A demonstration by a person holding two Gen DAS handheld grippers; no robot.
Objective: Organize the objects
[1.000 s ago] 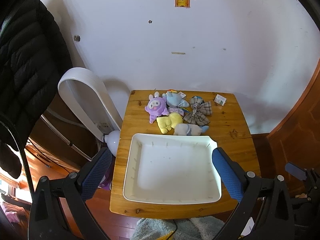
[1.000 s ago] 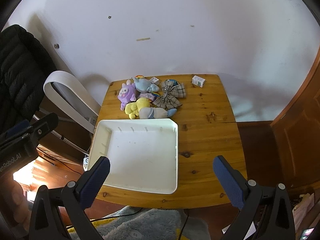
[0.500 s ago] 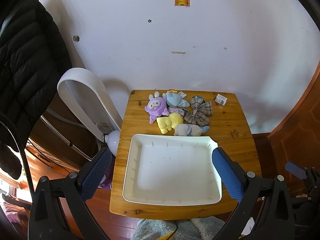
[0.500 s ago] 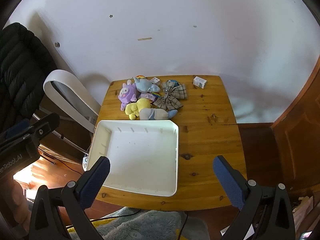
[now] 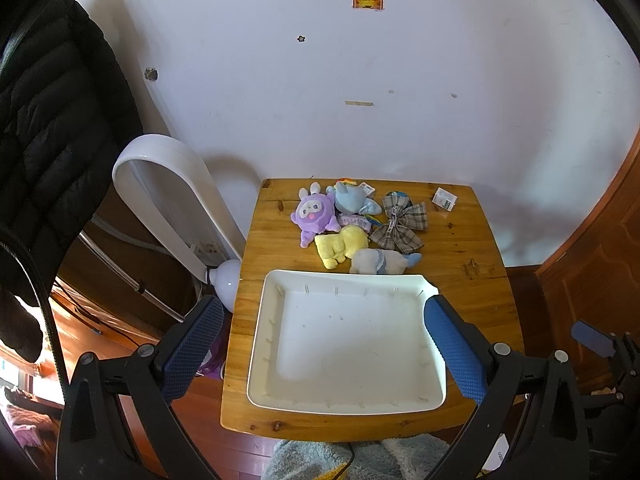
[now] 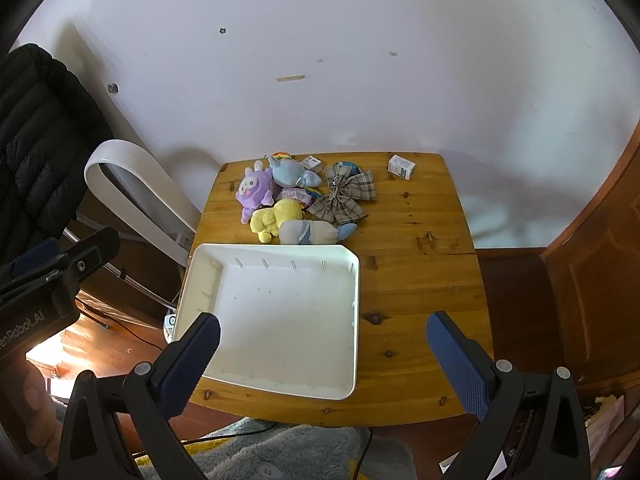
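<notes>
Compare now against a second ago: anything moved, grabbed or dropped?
Almost nothing. The right gripper view has crept slightly toward the table, so the scene sits a little lower in frame; the left gripper view barely shifts. Nothing taken or released: both sets of jaws stay wide open and empty. The white tray holds nothing, and the plush toys, plaid bow and small box lie where they were.

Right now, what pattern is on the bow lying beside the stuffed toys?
The bow is plaid, in grey, brown and cream checks. It shows best in the left wrist view.
</notes>
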